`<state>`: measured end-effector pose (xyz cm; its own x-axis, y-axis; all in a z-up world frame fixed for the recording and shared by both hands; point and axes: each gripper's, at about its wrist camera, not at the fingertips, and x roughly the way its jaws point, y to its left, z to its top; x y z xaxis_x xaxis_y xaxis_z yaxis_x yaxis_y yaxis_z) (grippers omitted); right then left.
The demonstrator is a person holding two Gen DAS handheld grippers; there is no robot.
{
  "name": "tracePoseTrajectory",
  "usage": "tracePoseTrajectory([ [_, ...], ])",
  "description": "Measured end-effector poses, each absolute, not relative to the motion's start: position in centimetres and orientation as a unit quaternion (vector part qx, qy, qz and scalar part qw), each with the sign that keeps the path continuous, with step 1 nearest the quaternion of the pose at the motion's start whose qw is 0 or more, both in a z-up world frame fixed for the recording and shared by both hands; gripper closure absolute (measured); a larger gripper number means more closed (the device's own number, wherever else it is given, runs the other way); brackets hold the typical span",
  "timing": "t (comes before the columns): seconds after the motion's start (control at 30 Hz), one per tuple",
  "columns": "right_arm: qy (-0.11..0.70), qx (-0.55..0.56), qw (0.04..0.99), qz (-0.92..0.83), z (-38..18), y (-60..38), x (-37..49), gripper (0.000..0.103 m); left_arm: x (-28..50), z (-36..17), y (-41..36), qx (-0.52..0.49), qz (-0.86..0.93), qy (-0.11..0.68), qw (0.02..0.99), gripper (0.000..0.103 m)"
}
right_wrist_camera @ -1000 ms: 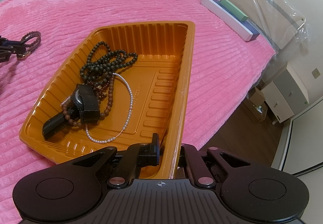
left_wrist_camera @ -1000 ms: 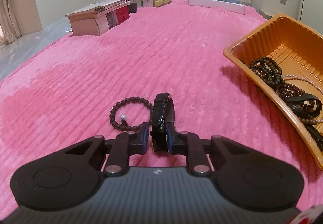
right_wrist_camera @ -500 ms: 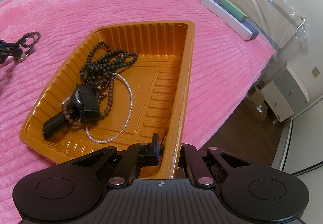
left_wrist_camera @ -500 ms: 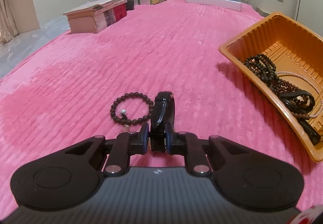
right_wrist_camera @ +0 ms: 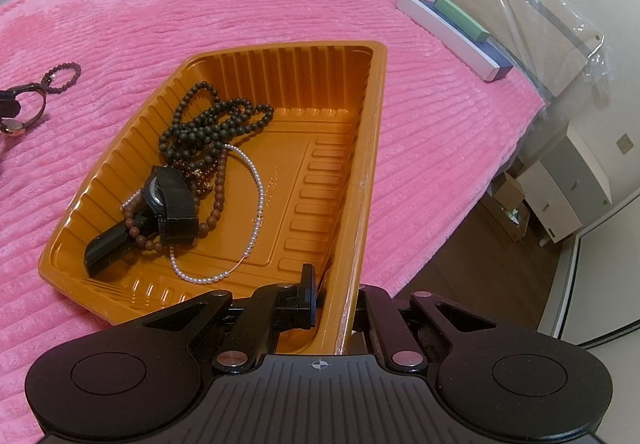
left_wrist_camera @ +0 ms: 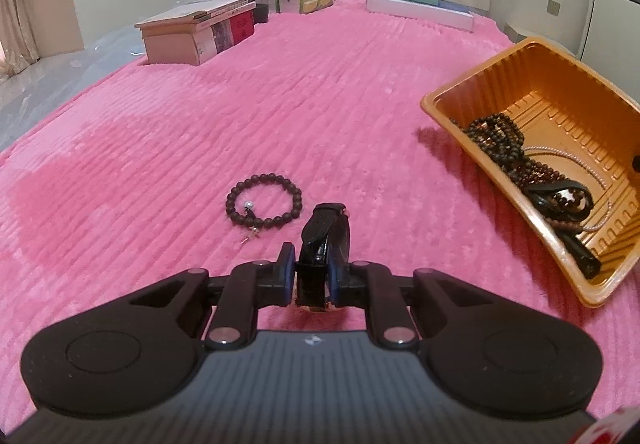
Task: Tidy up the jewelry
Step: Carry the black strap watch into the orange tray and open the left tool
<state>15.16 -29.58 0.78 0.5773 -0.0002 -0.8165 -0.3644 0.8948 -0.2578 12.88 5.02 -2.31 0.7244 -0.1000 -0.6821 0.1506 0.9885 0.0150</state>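
Left wrist view: left gripper (left_wrist_camera: 312, 276) level, fingers clamping watch (left_wrist_camera: 325, 240); right gripper (right_wrist_camera: 334, 300) fingers pinch tray (right_wrist_camera: 372, 147) rim.

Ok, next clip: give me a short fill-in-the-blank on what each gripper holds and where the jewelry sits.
1. The left gripper is shut on a ____.
2. The right gripper clamps the rim of the orange ____.
3. The bead bracelet lies on the pink ____.
4. The pearl necklace lies inside the ____.

Missing words: watch; tray; blanket; tray
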Motion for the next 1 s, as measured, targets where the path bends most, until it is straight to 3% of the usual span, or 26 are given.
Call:
tracePoseTrajectory([
  [1.0, 0.448, -0.203, 0.864, 0.106, 0.7, -29.6, 15.2, 0.099, 13.0, 2.3, -7.9, 0.041, -0.261, 0.318, 0.91, 0.089],
])
